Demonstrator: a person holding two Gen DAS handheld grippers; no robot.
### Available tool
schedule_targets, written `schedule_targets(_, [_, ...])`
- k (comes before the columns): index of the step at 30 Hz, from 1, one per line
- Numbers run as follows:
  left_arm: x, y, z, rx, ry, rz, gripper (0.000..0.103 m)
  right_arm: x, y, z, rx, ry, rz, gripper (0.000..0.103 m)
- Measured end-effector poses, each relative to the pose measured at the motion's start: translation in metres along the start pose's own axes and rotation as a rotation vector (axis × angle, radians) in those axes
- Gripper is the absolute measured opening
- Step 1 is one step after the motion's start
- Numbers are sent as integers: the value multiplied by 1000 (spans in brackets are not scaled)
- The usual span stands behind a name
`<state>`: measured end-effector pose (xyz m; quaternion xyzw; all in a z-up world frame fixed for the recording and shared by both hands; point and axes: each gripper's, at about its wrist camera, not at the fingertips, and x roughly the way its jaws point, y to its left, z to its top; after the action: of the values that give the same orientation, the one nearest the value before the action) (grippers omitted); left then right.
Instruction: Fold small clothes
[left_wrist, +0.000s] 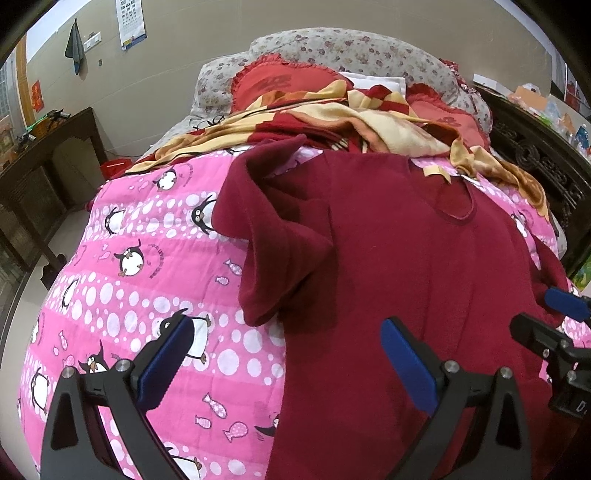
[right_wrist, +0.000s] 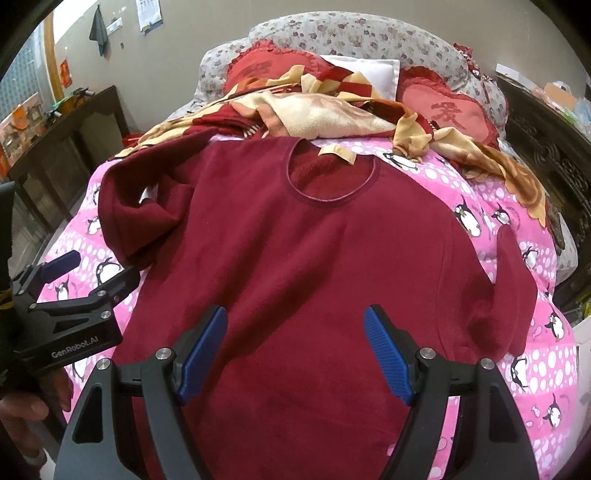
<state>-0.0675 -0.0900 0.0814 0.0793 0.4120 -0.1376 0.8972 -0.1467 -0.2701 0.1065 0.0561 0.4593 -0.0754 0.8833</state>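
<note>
The dark red top (right_wrist: 314, 266) lies face-up and nearly flat across the centre of the frame on the pink penguin quilt (right_wrist: 517, 236), its left sleeve (right_wrist: 140, 206) bunched at upper left, no fold yet made, while I hold the left gripper (left_wrist: 288, 365) and right gripper (right_wrist: 295, 354) wide apart and empty above its hem.

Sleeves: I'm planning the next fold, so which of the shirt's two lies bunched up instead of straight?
The left sleeve, crumpled and doubled over by the left gripper. The right sleeve lies straight alongside the shirt.
</note>
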Motion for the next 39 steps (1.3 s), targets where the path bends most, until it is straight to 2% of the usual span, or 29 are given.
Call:
schedule_targets(13, [5,8,-3,-24,15,2,103,7,5,-3,-51,10,-105,89])
schedule_targets(24, [5,11,4,-32,8,4,103,17,4,-7,-55,41,-110,89])
schedule_targets(33, [-1,23,29,-56,-41,21,103,26,4,-6,-57,61,-112,89])
schedule_targets(39, [5,28,65,-57,-72,55,103,32,2,-4,-58,69,-115,89])
